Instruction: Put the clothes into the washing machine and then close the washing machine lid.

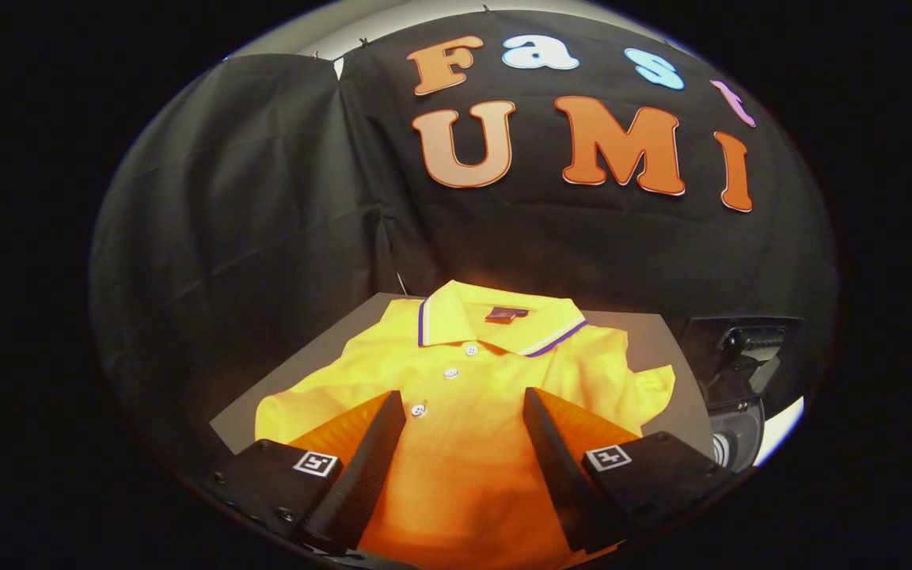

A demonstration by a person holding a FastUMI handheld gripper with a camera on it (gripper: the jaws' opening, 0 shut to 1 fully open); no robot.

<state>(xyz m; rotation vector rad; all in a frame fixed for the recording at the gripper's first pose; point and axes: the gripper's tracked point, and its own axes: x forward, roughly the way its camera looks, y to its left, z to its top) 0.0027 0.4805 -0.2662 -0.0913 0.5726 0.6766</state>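
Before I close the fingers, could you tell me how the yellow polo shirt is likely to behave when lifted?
The yellow polo shirt lies flat and creased, so probably floppy: it should drape and trail. It looks thin, likely light. The hand-held gripper is open above it; a pinch may gather one layer.

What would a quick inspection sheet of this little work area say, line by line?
Surface: grey tabletop, mostly covered by the shirt.
Job's things: yellow polo shirt lying flat, buttoned, collar away from the gripper; part of the washing machine to the right beyond the table.
Clutter: nothing seen.
Grippers: gripper with jaws open, hovering above the shirt's front, gripping nothing.
Cables: nothing seen.
Surroundings: black cloth wall behind the table.
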